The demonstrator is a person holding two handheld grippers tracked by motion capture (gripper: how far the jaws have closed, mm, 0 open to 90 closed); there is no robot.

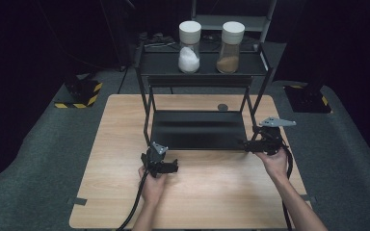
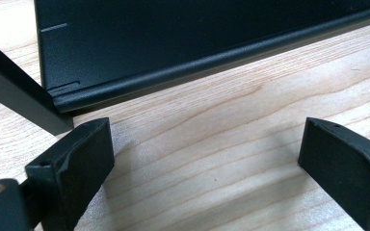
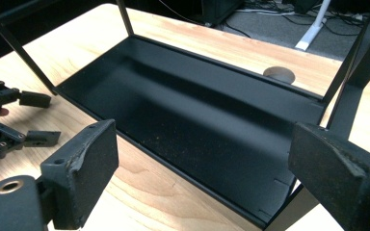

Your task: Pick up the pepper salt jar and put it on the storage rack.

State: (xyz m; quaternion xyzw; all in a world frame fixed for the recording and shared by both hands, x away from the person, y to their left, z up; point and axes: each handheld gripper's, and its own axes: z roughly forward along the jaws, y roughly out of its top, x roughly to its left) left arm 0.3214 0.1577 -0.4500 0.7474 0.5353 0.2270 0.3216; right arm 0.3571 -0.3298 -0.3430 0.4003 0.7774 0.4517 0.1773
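My left gripper: lower centre-left of the high view, jaws wide apart with nothing between them, just off the rack's front left corner.
Left gripper view: bare wooden table between my jaws; the rack's leg runs in from the left edge, very near my left jaw, though contact is hard to judge.
Rack: black two-tier metal shelf at frame centre, lower tray on the table.
Jars: white-powder jar and brown-powder jar upright on the top shelf, upper centre.
My right gripper: right of centre, jaws wide apart, holding nothing, at the rack's front right corner.
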